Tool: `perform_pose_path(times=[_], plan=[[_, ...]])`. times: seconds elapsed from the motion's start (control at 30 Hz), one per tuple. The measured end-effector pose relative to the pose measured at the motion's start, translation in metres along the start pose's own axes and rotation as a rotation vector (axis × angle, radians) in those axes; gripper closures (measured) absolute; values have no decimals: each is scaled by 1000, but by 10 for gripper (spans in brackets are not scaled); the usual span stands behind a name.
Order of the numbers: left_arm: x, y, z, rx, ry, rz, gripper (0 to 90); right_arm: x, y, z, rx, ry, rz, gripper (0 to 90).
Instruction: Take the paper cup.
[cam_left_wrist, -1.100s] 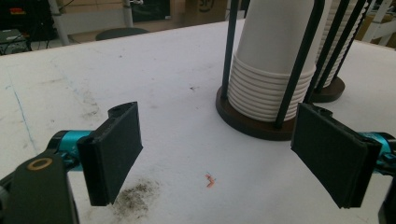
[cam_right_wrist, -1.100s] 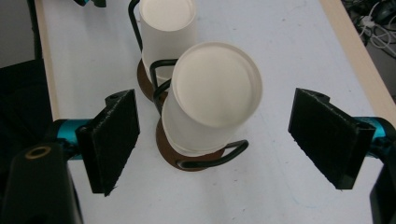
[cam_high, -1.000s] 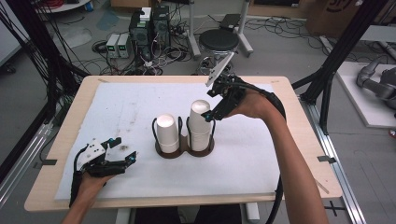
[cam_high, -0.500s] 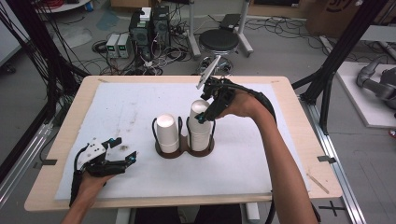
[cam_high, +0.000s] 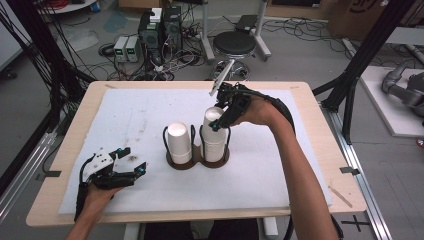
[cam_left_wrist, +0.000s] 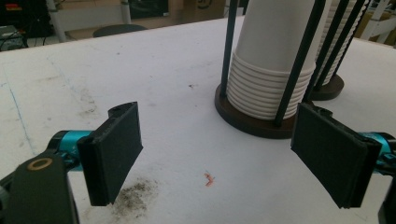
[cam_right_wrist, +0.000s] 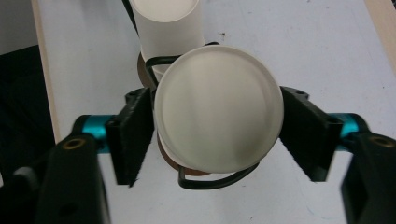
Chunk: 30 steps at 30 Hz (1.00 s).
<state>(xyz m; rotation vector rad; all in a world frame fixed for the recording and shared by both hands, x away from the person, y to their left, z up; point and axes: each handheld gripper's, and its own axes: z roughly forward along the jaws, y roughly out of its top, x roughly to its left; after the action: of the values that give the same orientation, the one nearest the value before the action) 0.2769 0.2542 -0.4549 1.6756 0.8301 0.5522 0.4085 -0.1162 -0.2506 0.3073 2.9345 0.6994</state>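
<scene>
My right gripper (cam_right_wrist: 217, 135) has just been closing, and its jaws now pinch the top cup (cam_right_wrist: 218, 107) of the right-hand stack (cam_high: 215, 135) by the sides near its upturned base. The stack stands inverted in a wire holder (cam_high: 197, 159) near the middle of the tabletop (cam_high: 300, 95). I judge the paper cup light, thin-walled and easily crushed, and likely to stick to the nested cup beneath; a gentle grip on opposite walls looks best. My left gripper (cam_high: 127, 167) rests spread and empty near the front left corner. Left-hand stack (cam_high: 179, 142) sits just beside.
</scene>
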Motion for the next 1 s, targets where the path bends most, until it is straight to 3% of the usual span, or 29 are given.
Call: perform_pose_path(times=[0.63, 1.0], plan=[[0, 0, 0, 2, 4, 1, 162, 2, 2, -2, 2, -13, -1, 355], [0, 0, 0, 5, 4, 4, 162, 5, 10, -18, -9, -36, -10, 359]])
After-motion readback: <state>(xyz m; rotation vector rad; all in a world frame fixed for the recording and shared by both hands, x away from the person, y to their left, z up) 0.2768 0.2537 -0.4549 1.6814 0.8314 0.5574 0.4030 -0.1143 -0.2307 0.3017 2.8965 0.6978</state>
